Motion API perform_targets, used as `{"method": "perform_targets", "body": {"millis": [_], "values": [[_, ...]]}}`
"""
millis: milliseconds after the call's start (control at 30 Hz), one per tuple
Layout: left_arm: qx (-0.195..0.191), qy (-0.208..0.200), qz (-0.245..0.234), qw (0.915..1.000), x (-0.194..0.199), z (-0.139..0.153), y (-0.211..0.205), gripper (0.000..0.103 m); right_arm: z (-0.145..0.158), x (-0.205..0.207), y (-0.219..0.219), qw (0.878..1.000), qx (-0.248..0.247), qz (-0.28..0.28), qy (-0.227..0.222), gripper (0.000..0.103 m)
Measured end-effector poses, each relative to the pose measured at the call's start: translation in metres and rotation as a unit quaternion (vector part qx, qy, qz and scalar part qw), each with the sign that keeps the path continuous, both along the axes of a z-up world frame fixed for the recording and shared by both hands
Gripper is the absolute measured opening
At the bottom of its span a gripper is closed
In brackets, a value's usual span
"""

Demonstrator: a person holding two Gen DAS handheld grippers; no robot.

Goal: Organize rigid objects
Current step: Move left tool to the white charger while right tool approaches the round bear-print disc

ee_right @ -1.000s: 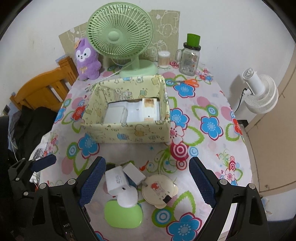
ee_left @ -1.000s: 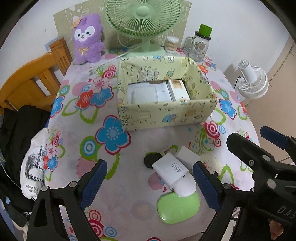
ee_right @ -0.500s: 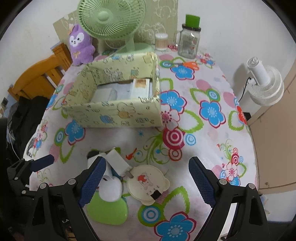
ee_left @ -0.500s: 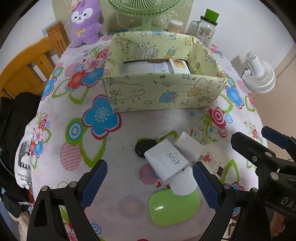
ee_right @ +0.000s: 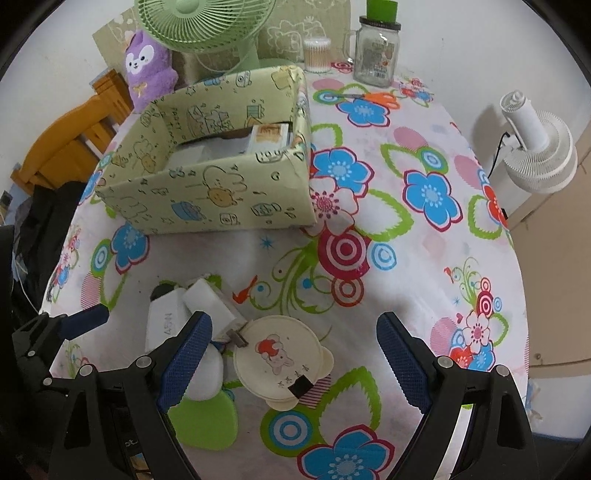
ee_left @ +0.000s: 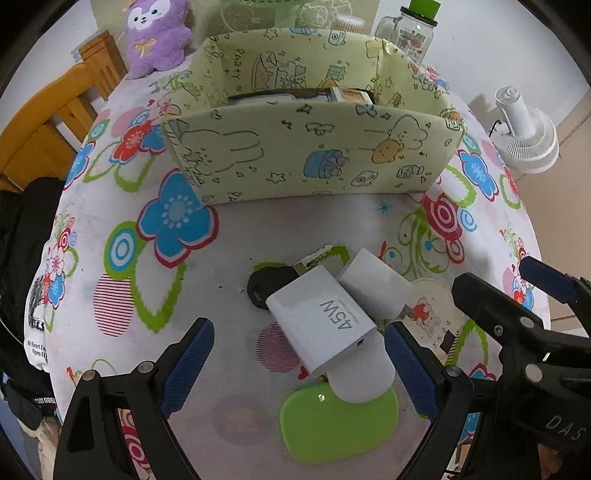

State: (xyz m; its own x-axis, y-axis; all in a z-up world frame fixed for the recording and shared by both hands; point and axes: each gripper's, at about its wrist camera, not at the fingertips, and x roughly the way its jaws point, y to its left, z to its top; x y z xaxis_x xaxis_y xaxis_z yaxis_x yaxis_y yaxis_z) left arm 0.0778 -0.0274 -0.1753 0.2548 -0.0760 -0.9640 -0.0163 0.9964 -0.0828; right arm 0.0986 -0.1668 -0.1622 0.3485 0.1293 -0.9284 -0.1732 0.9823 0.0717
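A pile of small things lies on the flowered tablecloth in front of a pale green printed box [ee_left: 314,158]. A white charger marked 45W [ee_left: 321,325] lies on a white oval case [ee_left: 364,376], beside a second white charger [ee_left: 373,284], a black key fob [ee_left: 264,286] and a green oval case [ee_left: 336,421]. A cream round case with a rabbit picture [ee_right: 280,362] lies to their right. My left gripper [ee_left: 295,369] is open, low over the pile, around the 45W charger. My right gripper [ee_right: 293,363] is open above the cream case. The box [ee_right: 207,173] holds white flat items.
A green desk fan [ee_right: 207,22], a purple plush toy [ee_right: 149,72], a glass jar with a green lid [ee_right: 376,48] and a cotton swab tub [ee_right: 317,55] stand behind the box. Orange scissors [ee_right: 376,98] lie nearby. A wooden chair [ee_left: 55,122] stands left, a white floor fan [ee_right: 535,147] right.
Both grippers have moved forward and down toward the pile. The objects now look larger and closer. Both stay open and nothing on the table has moved.
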Motion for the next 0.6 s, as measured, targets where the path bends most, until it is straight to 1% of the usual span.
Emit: {"method": "perform_targets", "body": {"millis": [267, 467, 533, 567, 600], "values": [[0.011, 0.009, 0.001, 0.9999, 0.006, -0.013, -0.004, 0.094, -0.012, 0.002, -0.009, 1.0, 0.0, -0.011, 0.013, 0.093], [0.012, 0.016, -0.001, 0.9998, 0.011, -0.024, -0.008, 0.093, -0.02, 0.005, -0.014, 1.0, -0.001, -0.017, 0.023, 0.093], [0.008, 0.018, 0.0, 0.9998, 0.012, -0.027, -0.008, 0.09, -0.022, 0.006, -0.014, 1.0, -0.002, -0.017, 0.024, 0.093], [0.004, 0.019, 0.002, 0.9998, 0.01, -0.028, -0.006, 0.086, -0.023, 0.007, -0.014, 1.0, -0.002, -0.017, 0.026, 0.093], [0.0, 0.02, 0.004, 0.9998, 0.01, -0.029, -0.005, 0.079, -0.024, 0.008, -0.014, 0.999, -0.001, -0.017, 0.027, 0.093]]}}
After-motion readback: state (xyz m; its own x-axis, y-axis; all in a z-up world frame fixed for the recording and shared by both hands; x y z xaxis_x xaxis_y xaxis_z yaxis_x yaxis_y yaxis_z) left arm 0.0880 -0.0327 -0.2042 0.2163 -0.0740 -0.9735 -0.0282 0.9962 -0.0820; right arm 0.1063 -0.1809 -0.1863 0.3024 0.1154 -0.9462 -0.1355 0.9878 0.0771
